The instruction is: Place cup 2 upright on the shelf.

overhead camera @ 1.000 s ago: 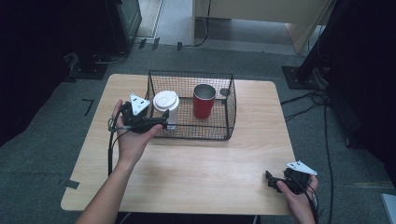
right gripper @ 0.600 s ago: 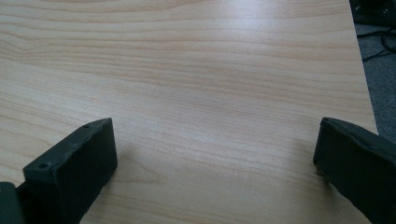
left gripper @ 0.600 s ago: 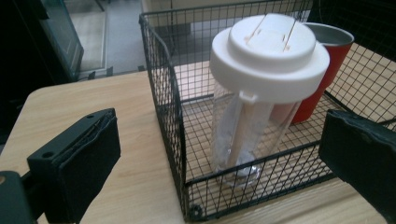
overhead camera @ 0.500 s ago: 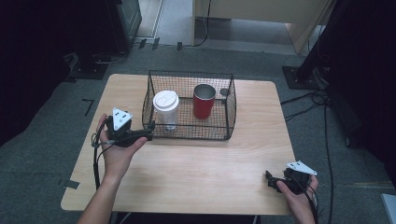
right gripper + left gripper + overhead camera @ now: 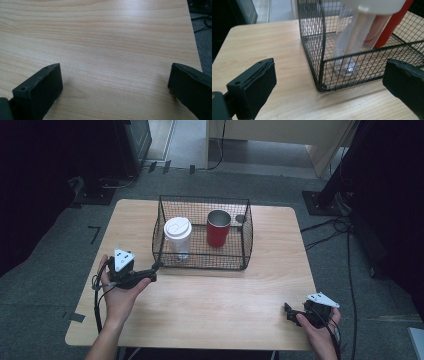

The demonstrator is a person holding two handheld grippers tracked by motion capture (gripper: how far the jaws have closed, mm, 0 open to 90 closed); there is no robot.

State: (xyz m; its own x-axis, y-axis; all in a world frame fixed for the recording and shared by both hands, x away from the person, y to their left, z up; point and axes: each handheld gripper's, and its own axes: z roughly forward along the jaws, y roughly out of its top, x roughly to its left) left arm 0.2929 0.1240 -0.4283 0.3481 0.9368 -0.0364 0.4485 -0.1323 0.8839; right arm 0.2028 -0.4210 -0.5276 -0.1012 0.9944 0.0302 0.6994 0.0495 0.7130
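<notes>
Since 0.5 s ago, the left gripper (image 5: 150,271) has withdrawn from the wire basket (image 5: 202,264) toward the table's (image 5: 210,305) left front edge. Its jaws stand wide apart, empty, facing the basket's near-left corner; the white-lidded cup (image 5: 177,236) stands inside. The right gripper (image 5: 289,312) rests wide apart at the right front corner.

Setting: lab or recording workspace. Evidence: plain wooden table (image 5: 210,295) on grey carpet floor (image 5: 55,245); loose cables (image 5: 345,245) beyond the right gripper (image 5: 289,311); black stand base (image 5: 322,202); dark equipment cabinet (image 5: 132,140) beyond the left gripper (image 5: 152,269).
</notes>
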